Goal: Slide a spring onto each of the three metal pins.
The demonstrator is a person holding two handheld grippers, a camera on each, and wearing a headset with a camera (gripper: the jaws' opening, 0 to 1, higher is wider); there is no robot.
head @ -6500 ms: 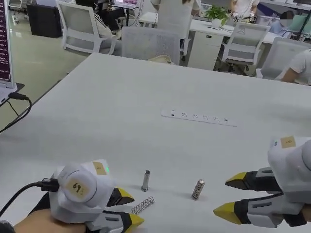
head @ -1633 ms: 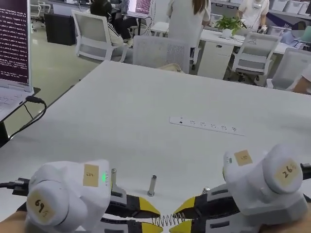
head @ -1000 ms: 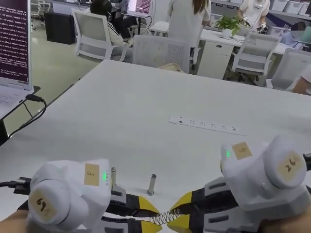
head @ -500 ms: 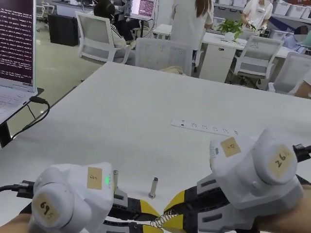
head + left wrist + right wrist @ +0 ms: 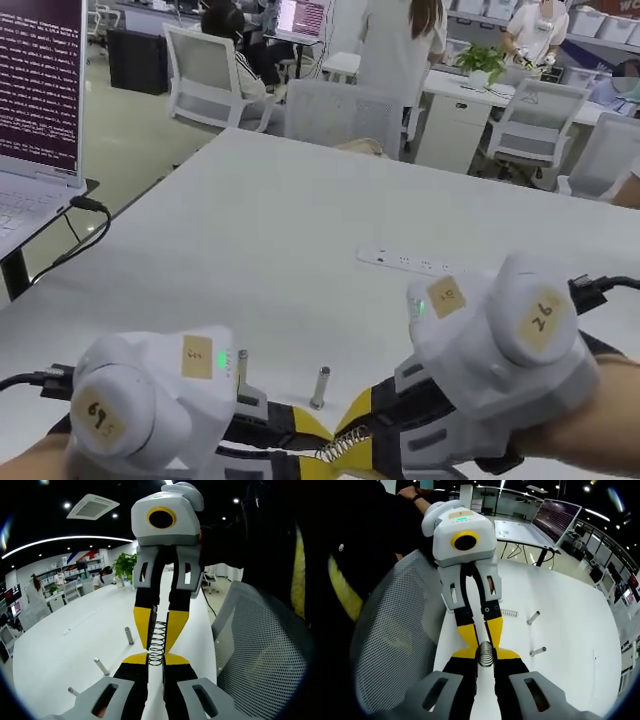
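Observation:
A short steel spring (image 5: 347, 441) hangs in the air between my two grippers, low in the head view. My left gripper (image 5: 156, 659) is shut on the near end of the spring (image 5: 157, 642). My right gripper (image 5: 486, 652) faces it tip to tip and is shut on the other end of the spring (image 5: 486, 655). A bare metal pin (image 5: 320, 386) stands just beyond the tips. A second pin (image 5: 242, 366) stands by the left gripper's body. A pin wearing a spring (image 5: 129, 635) stands further off. Another loose spring (image 5: 510, 613) lies on the table.
The white table (image 5: 300, 220) carries a white power strip (image 5: 414, 263) further out. A laptop (image 5: 30, 110) with a cable sits at the left edge. Office chairs (image 5: 210, 75) and people are beyond the table.
The left gripper lifted the spring off the table. The right gripper came in from the right and closed on the spring's free end. The head camera shifted a little.

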